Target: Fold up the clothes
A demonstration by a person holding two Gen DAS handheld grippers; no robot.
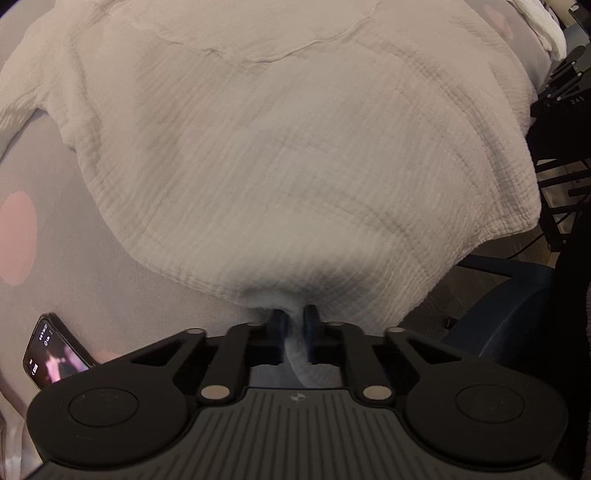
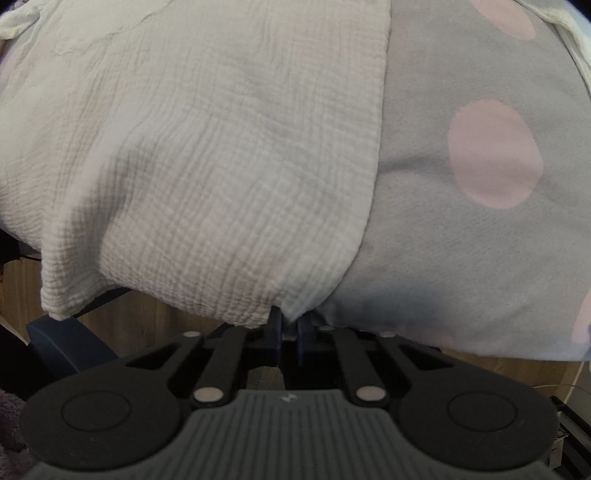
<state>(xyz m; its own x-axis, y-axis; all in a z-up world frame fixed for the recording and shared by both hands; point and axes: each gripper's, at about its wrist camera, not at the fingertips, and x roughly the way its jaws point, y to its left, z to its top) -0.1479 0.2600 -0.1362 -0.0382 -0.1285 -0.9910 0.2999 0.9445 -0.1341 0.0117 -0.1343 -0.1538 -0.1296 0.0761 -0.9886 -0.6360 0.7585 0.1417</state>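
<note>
Black linkage arms and round pivot housings fill the foreground of both wrist views, and beyond them each pair of tongs pinches the near hem of one garment. Seen from the left wrist, the left gripper has its two dark fingers drawn close together with a fold of the cream crinkled garment bunched between them; cloth runs down through the narrow gap, so it is clenched on the fabric. Seen from the right wrist, the right gripper is likewise clamped, its blue-tinted fingers nearly meeting on the garment's lower corner.

That garment lies spread over a grey bedcover with large pink dots, reaching from the near edge of the bed up toward its far side. One sleeve stretches out toward the left edge in the left view. Its near hem hangs just past the bed's near edge, over a wooden floor.

A phone with a lit screen rests on the bedcover near the bed's near left corner, well apart from the garment. More white cloth sits bunched at the far right corner. Dark equipment stands off the bed's right side, and a blue chair part shows below the hem.
</note>
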